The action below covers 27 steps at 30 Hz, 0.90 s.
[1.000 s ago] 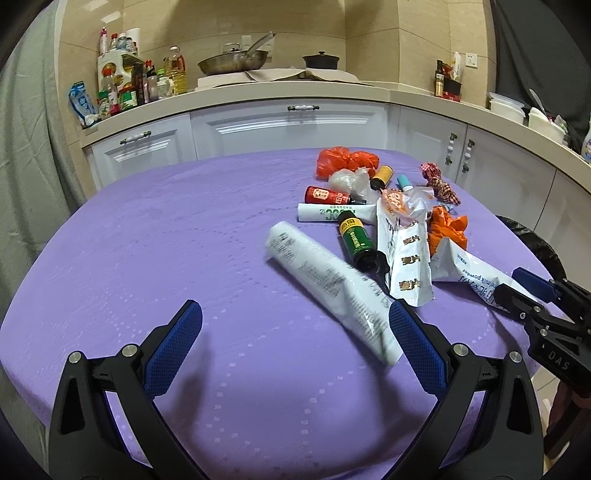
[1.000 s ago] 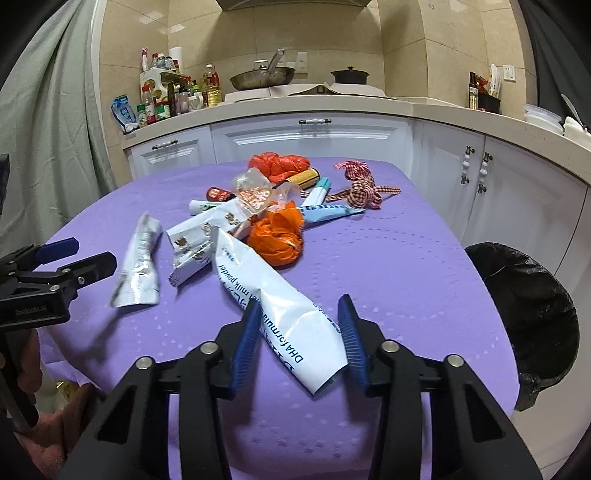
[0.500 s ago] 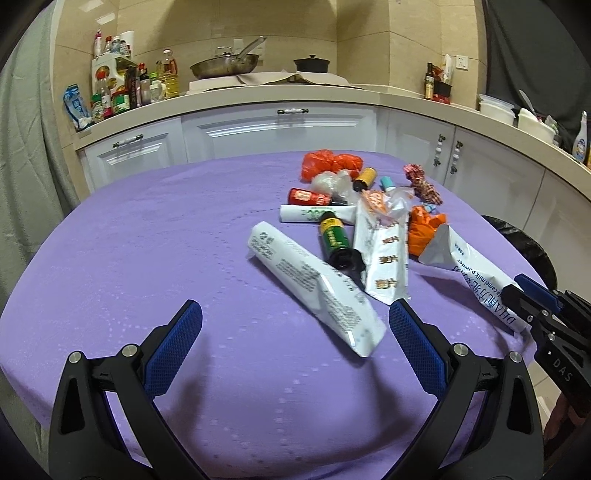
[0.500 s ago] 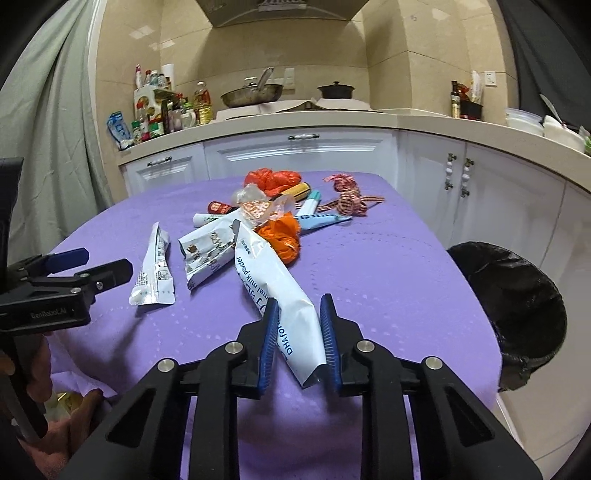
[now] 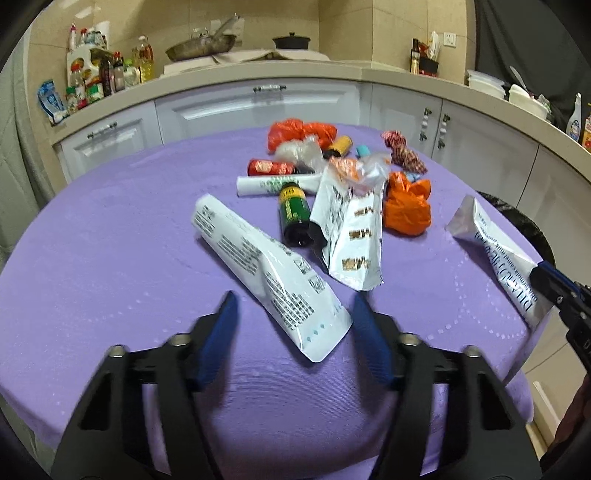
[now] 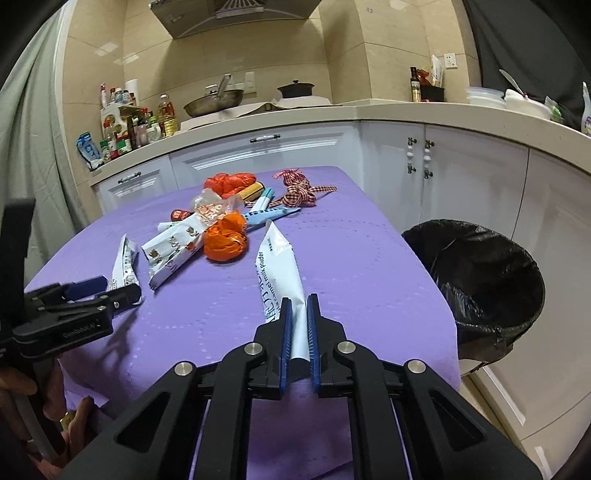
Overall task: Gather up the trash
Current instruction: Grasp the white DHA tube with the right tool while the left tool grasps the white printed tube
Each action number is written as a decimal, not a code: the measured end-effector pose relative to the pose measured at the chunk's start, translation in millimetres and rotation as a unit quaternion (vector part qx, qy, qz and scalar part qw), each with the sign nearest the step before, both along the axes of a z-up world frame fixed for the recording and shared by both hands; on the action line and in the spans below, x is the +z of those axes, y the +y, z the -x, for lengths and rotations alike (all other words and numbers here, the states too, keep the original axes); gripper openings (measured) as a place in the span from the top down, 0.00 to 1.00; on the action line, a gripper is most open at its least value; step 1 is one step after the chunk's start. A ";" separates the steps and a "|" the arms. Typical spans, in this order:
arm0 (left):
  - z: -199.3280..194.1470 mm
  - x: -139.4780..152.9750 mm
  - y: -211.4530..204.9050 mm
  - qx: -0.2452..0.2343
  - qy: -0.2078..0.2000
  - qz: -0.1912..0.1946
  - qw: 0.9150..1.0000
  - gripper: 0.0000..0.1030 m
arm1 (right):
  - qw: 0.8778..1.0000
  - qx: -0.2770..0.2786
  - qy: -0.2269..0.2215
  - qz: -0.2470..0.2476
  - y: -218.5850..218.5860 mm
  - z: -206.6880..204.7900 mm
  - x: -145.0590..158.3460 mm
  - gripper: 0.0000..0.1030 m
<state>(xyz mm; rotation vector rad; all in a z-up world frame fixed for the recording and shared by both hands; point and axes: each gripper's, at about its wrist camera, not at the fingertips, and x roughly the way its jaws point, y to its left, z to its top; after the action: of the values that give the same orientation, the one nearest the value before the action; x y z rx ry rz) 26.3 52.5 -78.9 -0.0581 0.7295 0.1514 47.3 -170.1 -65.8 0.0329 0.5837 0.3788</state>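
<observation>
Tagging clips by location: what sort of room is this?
Most likely a home kitchen: a frying pan under a range hood, white cabinets beneath a counter, and sauce bottles grouped on it.

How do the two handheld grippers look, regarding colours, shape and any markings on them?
Both are black, angular frames with triangular cut-outs and round silver bolts at the joints. The left gripper and the right gripper each carry two flat fingers lined with blue ribbed pads. Small pale lettering marks the side of the left gripper's body in the right wrist view; it is too blurred to read surely.
</observation>
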 end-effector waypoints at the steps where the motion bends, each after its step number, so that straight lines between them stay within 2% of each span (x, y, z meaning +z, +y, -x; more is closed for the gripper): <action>1: -0.1 -1.0 0.7 -0.004 0.000 0.005 1.000 0.55 | 1.000 0.000 0.001 -0.001 0.6 -1.4 0.2 0.91; 2: 0.7 -0.7 1.0 -0.006 -0.002 0.007 1.000 0.60 | 1.000 0.000 0.002 -0.001 1.3 -1.4 0.2 0.91; 7: 6.7 -0.1 4.5 -0.015 -0.006 0.003 1.000 0.64 | 1.000 0.007 0.005 -0.002 5.1 -2.4 -0.3 0.90; 9: 10.1 0.2 6.9 -0.017 -0.005 0.004 1.000 0.64 | 1.000 0.009 0.010 -0.005 6.7 -3.4 -1.6 0.85; 13: 14.5 2.6 13.0 -0.022 -0.005 0.002 1.000 0.67 | 1.000 0.009 0.021 -0.006 9.0 -5.7 -5.6 0.64; 20: 19.3 3.4 19.4 -0.030 -0.002 0.004 1.000 0.66 | 0.999 0.010 0.031 0.003 13.9 -5.2 -9.8 0.62; 25: 19.7 4.6 26.7 -0.020 -0.002 0.031 0.999 0.63 | 0.999 0.014 0.038 0.006 17.5 -5.9 -11.2 0.63; 26: 19.3 4.4 27.7 -0.018 -0.001 0.037 0.999 0.61 | 0.999 0.016 0.039 0.008 18.8 -6.5 -11.3 0.66; 27: 19.5 4.5 28.8 -0.015 -0.001 0.038 0.999 0.50 | 0.999 0.018 0.040 0.010 19.9 -6.4 -11.6 0.67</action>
<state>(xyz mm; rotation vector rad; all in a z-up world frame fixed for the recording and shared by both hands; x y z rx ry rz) 6.9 81.4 -74.5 -0.1190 0.7338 0.0959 53.7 -150.2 -77.3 0.0196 0.6686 0.4076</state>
